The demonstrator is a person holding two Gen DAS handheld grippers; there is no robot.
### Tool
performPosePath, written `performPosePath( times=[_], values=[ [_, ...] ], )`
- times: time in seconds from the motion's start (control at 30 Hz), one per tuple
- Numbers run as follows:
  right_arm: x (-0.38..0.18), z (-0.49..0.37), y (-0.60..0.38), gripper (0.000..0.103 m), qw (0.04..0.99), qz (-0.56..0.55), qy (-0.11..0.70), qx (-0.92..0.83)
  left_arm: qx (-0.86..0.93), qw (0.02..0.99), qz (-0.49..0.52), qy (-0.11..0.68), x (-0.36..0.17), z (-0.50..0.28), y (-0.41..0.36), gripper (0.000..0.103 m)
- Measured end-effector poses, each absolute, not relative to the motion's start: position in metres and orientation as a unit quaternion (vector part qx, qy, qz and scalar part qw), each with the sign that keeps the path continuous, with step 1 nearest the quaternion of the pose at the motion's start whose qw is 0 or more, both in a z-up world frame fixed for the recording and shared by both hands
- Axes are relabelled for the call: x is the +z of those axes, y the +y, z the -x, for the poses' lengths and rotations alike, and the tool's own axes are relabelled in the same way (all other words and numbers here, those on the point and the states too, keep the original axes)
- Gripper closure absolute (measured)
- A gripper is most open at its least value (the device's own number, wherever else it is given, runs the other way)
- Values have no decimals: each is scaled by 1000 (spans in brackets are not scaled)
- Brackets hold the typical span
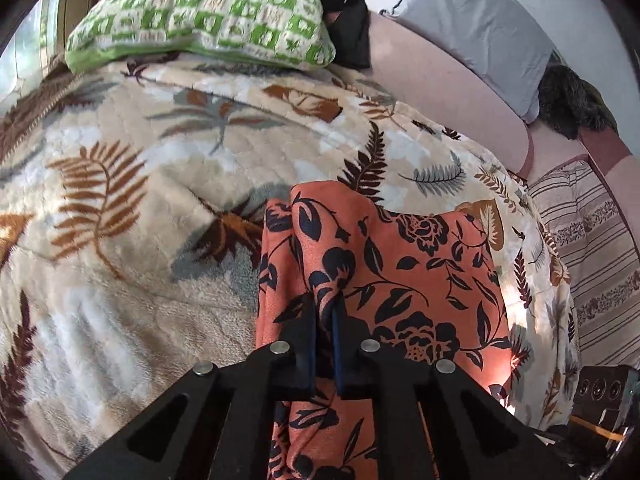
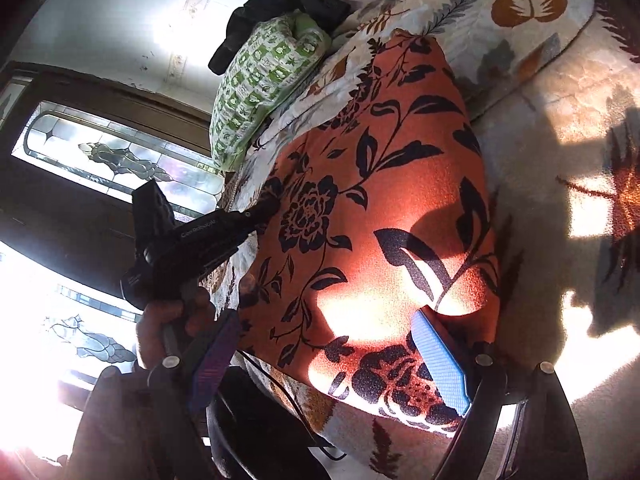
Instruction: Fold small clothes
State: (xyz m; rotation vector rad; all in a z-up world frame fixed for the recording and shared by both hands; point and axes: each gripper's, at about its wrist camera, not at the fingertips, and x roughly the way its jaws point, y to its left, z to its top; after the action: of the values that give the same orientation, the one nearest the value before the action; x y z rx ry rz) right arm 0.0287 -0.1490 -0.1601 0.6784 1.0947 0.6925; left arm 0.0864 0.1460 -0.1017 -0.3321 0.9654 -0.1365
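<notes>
An orange cloth with a dark floral print (image 1: 400, 280) lies on a leaf-patterned blanket (image 1: 120, 200) on a bed. My left gripper (image 1: 325, 300) is shut on a bunched fold of this cloth near its left edge. In the right wrist view the same cloth (image 2: 380, 208) spreads ahead, and the left gripper (image 2: 264, 206) shows pinching its far-left edge. My right gripper (image 2: 324, 328) is open, its blue pads (image 2: 440, 360) wide apart over the cloth's near edge, with nothing held.
A green-and-white pillow (image 1: 200, 12) and a dark garment (image 1: 344, 8) lie at the head of the bed. A grey pillow (image 1: 480, 28) rests on the pink headboard (image 1: 440, 72). A striped sheet (image 1: 592, 264) lies to the right. A stained-glass window (image 2: 112, 156) is left.
</notes>
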Motion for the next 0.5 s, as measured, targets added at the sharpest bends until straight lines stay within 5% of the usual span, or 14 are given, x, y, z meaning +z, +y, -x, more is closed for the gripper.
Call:
performPosePath(
  times=[0.13, 0.5],
  values=[
    [-162, -30, -144, 14, 746, -302, 505, 313, -55, 853, 158, 495, -143, -96, 146, 94],
    [-126, -90, -158, 14, 729, -371, 470, 332, -38, 852, 145, 502, -129, -94, 142, 87]
  ],
)
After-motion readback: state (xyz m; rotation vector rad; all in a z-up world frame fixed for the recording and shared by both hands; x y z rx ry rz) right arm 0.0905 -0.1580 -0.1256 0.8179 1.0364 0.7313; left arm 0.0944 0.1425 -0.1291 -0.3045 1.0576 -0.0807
